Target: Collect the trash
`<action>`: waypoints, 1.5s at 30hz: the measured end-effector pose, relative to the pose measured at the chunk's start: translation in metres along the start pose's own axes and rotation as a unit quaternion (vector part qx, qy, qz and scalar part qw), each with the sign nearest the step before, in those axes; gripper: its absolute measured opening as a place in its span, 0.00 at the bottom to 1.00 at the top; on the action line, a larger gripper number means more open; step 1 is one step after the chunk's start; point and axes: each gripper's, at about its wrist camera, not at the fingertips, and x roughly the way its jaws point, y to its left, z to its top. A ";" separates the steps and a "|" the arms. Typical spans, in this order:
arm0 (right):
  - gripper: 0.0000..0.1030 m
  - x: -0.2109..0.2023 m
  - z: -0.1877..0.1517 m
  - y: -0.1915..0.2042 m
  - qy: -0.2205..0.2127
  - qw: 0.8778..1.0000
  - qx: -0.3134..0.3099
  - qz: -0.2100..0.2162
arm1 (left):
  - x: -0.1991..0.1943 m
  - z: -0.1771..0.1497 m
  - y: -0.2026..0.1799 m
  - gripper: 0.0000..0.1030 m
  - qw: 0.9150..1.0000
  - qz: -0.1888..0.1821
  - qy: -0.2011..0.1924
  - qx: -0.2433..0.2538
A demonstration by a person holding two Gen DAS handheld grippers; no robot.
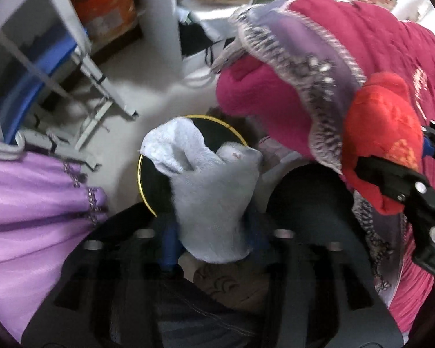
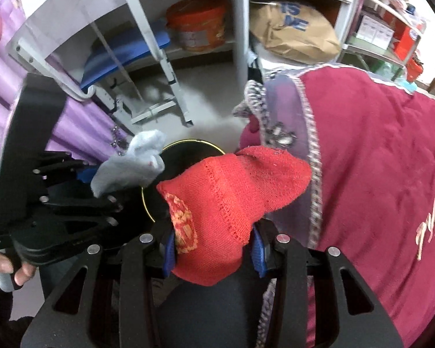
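Note:
A pale grey sock (image 1: 208, 197) hangs between the blue pads of my left gripper (image 1: 214, 237), whose jaws stand apart and look loose around it. It dangles right over a black bin with a gold rim (image 1: 140, 179) on the floor. My right gripper (image 2: 214, 249) is shut on a red knitted sock (image 2: 226, 197), held above the same bin's gold rim (image 2: 188, 142). In the right wrist view the left gripper (image 2: 81, 185) is at the left with the grey sock (image 2: 130, 168) sticking out toward the bin. The right gripper (image 1: 406, 191) shows at the right edge of the left wrist view.
A maroon blanket with a purple trim (image 2: 377, 159) covers a bed right of the bin. Purple fabric (image 1: 29, 208) hangs on the left. Behind stand a white metal rack (image 2: 165, 58), an orange bucket (image 2: 200, 26) and a brown paper bag (image 2: 293, 32). A hand (image 2: 3, 264) holds the left gripper.

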 end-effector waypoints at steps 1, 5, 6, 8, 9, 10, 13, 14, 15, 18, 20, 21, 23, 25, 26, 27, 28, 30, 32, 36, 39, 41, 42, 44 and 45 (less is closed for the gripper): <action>0.37 0.004 0.002 0.002 0.003 1.000 -0.003 0.001 | 0.002 0.000 0.005 0.66 1.000 0.006 0.000 -0.008; 0.37 0.022 0.012 0.010 0.019 1.000 -0.012 0.004 | 0.006 0.002 0.019 0.81 1.000 0.011 0.002 -0.022; 0.37 0.025 0.014 0.012 0.022 1.000 -0.014 0.004 | 0.006 0.001 0.022 0.83 0.999 0.020 -0.001 -0.025; 0.37 0.034 0.018 0.016 0.029 0.999 -0.022 0.006 | 0.005 0.001 0.028 0.85 0.999 0.039 -0.005 -0.027; 0.39 0.039 0.020 0.018 0.032 0.999 -0.025 0.007 | 0.005 0.000 0.031 0.88 0.999 0.045 -0.005 -0.029; 0.40 0.042 0.021 0.019 0.034 0.999 -0.027 0.008 | 0.005 0.000 0.034 0.88 0.998 0.051 -0.006 -0.033; 0.44 0.056 0.027 0.026 0.042 0.998 -0.038 0.009 | 0.005 -0.003 0.041 0.89 0.997 0.061 -0.004 -0.040; 0.46 0.061 0.028 0.029 0.046 0.998 -0.045 0.009 | 0.006 -0.005 0.043 0.91 0.997 0.064 -0.004 -0.040; 0.48 0.065 0.029 0.032 0.049 0.998 -0.050 0.010 | 0.006 -0.008 0.046 0.92 0.997 0.066 -0.003 -0.042; 0.66 0.078 0.032 0.040 0.057 0.996 -0.065 0.012 | 0.011 -0.016 0.053 0.92 0.995 0.085 0.005 -0.049; 0.75 0.083 0.033 0.041 0.056 0.996 -0.067 0.013 | 0.014 -0.020 0.060 0.92 0.995 0.083 0.011 -0.058; 0.79 0.085 0.035 0.042 0.056 0.996 -0.067 0.014 | 0.016 -0.023 0.064 0.92 0.994 0.085 0.014 -0.063; 0.82 0.086 0.037 0.042 0.055 0.996 -0.067 0.011 | 0.017 -0.026 0.069 0.92 0.993 0.095 0.018 -0.071; 0.86 0.087 0.037 0.043 0.054 0.996 -0.068 -0.002 | 0.016 -0.028 0.070 0.92 0.993 0.097 0.017 -0.071; 0.86 0.088 0.038 0.044 0.054 0.996 -0.068 -0.006 | 0.016 -0.029 0.070 0.92 0.992 0.098 0.016 -0.072; 0.86 0.088 0.038 0.043 0.055 0.996 -0.068 -0.010 | 0.016 -0.029 0.070 0.92 0.992 0.101 0.017 -0.074; 0.86 0.089 0.038 0.042 0.056 0.996 -0.066 -0.012 | 0.016 -0.029 0.069 0.92 0.992 0.100 0.016 -0.074; 0.87 0.088 0.038 0.040 0.055 0.996 -0.062 -0.019 | 0.013 -0.029 0.066 0.92 0.993 0.096 0.011 -0.074; 0.88 0.085 0.036 0.038 0.049 0.997 -0.056 -0.032 | 0.008 -0.029 0.062 0.92 0.992 0.102 0.003 -0.071; 0.90 0.081 0.030 0.033 0.049 0.995 -0.059 -0.058 | 0.000 -0.028 0.055 0.92 0.991 0.120 -0.016 -0.059; 0.90 0.079 0.023 0.033 0.052 0.994 -0.068 -0.075 | -0.001 -0.027 0.052 0.92 0.991 0.114 -0.016 -0.061; 0.90 0.079 0.020 0.032 0.053 0.994 -0.063 -0.076 | -0.001 -0.026 0.051 0.92 0.992 0.105 -0.013 -0.066; 0.90 0.080 0.018 0.032 0.054 0.994 -0.062 -0.074 | -0.001 -0.026 0.050 0.92 0.993 0.100 -0.012 -0.069; 0.90 0.080 0.016 0.032 0.055 0.994 -0.063 -0.075 | -0.001 -0.026 0.050 0.92 0.993 0.091 -0.008 -0.070; 0.90 0.081 0.016 0.033 0.055 0.993 -0.064 -0.078 | -0.001 -0.026 0.049 0.92 0.994 0.087 -0.006 -0.069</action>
